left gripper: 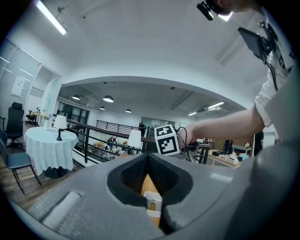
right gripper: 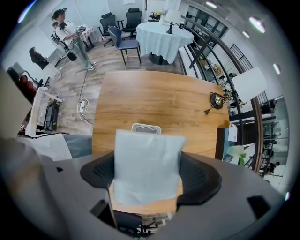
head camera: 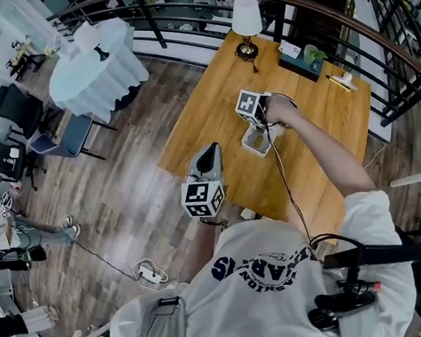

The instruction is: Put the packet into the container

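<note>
Right gripper view: right gripper points down, jaws clamped on pale packet, held above desk. White container sits mid-desk, showing just past the packet's far edge. Left gripper is near the desk's edge, jaw tips together, empty.

White T-shirt, navy lettering; grey left gripper.

A lounge-like open office on a railed gallery is indicated; a plank floor is laid throughout; a cloth-draped round table is seen at ten o'clock, black office chairs at nine; a lamp is set on the wooden desk at twelve, before a curved railing.
</note>
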`<control>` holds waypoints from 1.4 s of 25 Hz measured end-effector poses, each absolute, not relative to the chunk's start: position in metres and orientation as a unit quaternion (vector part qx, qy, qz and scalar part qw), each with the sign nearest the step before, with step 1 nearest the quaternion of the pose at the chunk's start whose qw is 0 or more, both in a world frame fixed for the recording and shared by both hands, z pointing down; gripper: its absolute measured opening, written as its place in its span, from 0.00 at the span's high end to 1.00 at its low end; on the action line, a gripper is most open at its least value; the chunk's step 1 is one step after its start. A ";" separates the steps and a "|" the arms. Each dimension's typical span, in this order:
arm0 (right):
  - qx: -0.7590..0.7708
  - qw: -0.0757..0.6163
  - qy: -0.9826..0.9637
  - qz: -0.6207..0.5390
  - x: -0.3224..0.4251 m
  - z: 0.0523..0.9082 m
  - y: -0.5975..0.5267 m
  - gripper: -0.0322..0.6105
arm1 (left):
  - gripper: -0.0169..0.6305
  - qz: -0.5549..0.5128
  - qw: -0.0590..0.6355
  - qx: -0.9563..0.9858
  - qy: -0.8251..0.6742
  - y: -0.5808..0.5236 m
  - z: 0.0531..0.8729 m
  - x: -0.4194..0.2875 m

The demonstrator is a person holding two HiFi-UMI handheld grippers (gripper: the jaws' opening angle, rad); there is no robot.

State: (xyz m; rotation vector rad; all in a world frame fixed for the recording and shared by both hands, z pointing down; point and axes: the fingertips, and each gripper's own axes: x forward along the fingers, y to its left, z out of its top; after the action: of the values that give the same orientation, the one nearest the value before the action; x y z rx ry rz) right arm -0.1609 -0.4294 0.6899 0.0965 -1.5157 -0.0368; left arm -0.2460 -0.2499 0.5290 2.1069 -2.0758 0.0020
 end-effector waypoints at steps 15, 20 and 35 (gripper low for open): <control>0.063 0.735 -0.674 -0.038 -0.173 0.810 -0.426 0.32 | 0.97 0.022 0.102 0.686 -0.720 -0.230 0.544 -0.256; 0.064 0.750 -0.657 -0.034 -0.171 0.856 -0.424 0.32 | 0.97 0.020 0.105 0.671 -0.734 -0.216 0.546 -0.266; 0.082 0.749 -0.656 -0.038 -0.169 0.884 -0.433 0.32 | 0.97 0.021 0.110 0.652 -0.750 -0.203 0.550 -0.280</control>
State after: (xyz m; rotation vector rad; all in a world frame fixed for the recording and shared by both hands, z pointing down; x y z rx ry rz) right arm -0.1694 -0.4333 0.8842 0.1787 -1.4339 -0.0823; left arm -0.2801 -0.2031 0.5497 1.9148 -2.2044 0.0631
